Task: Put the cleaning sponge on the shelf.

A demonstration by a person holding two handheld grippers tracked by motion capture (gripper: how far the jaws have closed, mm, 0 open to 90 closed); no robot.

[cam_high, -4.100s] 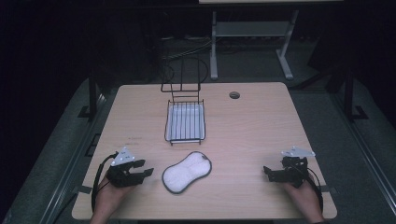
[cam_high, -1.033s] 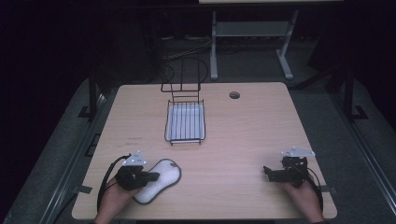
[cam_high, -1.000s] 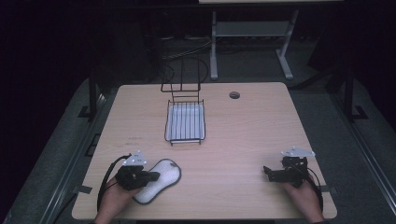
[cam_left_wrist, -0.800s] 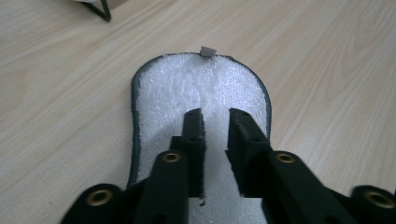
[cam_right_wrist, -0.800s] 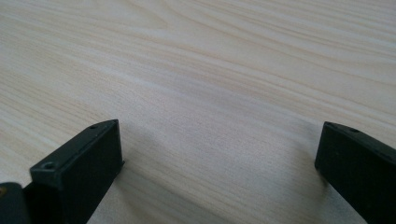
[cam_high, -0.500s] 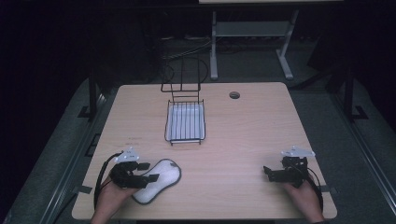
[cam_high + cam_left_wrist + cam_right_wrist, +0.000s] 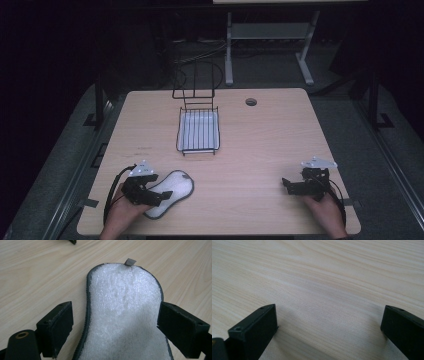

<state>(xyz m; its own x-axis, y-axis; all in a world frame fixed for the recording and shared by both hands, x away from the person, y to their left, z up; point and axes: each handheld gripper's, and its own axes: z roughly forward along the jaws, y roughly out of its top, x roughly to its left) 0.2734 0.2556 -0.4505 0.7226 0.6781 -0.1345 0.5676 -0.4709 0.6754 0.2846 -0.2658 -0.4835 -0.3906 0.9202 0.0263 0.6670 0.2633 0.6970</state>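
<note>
A pale wood-grain worktop [image 7: 260,150] stands in a dark room, lit from above, with grey floor around it. Nearest the person, at the near left corner, the left tongs [image 7: 159,196] lie low over the worktop in the person's left hand [image 7: 120,215]; their jaws have just been opening and now stand wide, one on each side of the pad without pressing it. The white pad [image 7: 170,193] lies flat on the wood between them, just beyond the hand and angled toward the middle of the worktop. In the left gripper view the pad [image 7: 125,315] shows a fluffy, looped white pile, a thin dark stitched border all round, a waisted outline that narrows at the middle and rounds out at the far end, and a small grey tag [image 7: 130,262] sticking out from that far edge. At the near right corner the right tongs [image 7: 286,184] rest in the person's right hand [image 7: 327,212], well apart from the pad, jaws spread wide with bare wood between them, as the right gripper view shows. Farther off, past the middle of the worktop, stands a black wire basket [image 7: 198,131] with a tall wire back and a white bottom. Beyond it to the right, a small round dark hole [image 7: 251,102] sits in the worktop near the far edge.
</note>
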